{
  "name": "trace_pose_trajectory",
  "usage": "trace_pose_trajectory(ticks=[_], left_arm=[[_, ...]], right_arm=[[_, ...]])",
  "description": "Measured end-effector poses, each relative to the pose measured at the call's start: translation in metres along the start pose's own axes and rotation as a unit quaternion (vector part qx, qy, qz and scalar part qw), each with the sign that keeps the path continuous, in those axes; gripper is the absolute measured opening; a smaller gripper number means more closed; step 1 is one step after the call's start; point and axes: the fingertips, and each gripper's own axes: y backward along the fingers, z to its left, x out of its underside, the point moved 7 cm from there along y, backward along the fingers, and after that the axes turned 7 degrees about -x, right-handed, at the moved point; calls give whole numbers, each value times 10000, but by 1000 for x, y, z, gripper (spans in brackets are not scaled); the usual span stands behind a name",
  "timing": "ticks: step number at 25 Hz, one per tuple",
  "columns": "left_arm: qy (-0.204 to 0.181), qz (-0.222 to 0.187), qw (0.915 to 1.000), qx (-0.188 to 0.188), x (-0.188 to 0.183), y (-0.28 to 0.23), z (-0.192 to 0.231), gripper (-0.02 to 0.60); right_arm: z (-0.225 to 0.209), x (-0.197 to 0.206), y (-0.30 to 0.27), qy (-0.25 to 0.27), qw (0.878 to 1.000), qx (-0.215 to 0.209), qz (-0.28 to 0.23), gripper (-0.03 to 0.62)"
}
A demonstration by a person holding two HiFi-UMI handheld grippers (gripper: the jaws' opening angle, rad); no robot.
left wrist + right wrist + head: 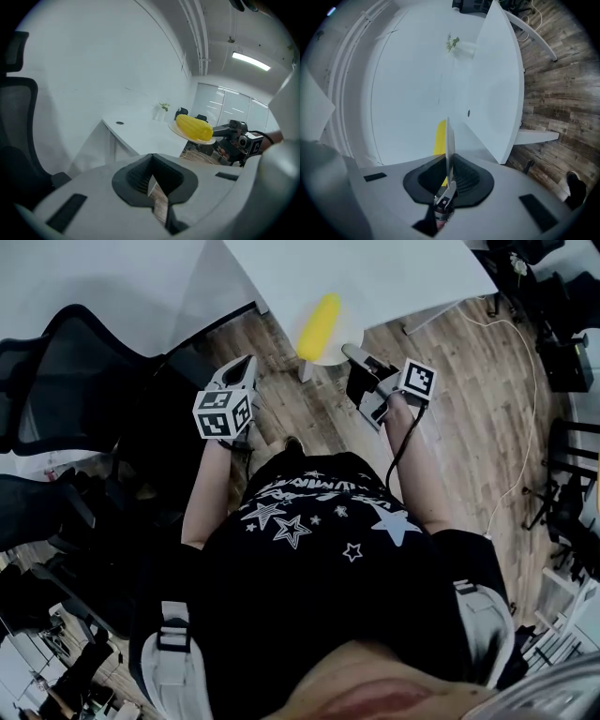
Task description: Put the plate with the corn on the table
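A yellow corn cob point(319, 324) lies on a pale plate point(330, 358) held in the air over the near edge of the white table point(375, 268). My right gripper point(354, 356) is shut on the plate's rim. In the right gripper view the plate point(450, 140) stands edge-on between the jaws, with the corn point(439, 138) behind it. My left gripper point(246, 367) hangs to the left of the plate, apart from it, its jaws shut on nothing. The left gripper view shows the corn point(193, 127) on the plate point(206, 139) and the right gripper point(234, 136) holding it.
A black office chair point(84, 362) stands at the left, close to my left arm. The floor is wood planks point(469, 399) with a white cable point(530, 381) across it. A small plant point(163, 107) sits far back on the table. A table leg point(427, 315) stands at the right.
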Motion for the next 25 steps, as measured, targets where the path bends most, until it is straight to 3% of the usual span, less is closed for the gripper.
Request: trace_pose_trajectory(ticks=[10,16,25], left_arm=[[243,-105,9993,-256,-16,-20,34,5],[337,-143,9977,-571,-32,-43,37,5],[577,-125,9922,-1102,-64,-99,53,5]], right_arm=[[-14,-29,-47,72,9996,62,254,35],[-21,-71,-92,182,9969,-254,718,35],[-40,-145,-162,318,9862,-368,1582,35]])
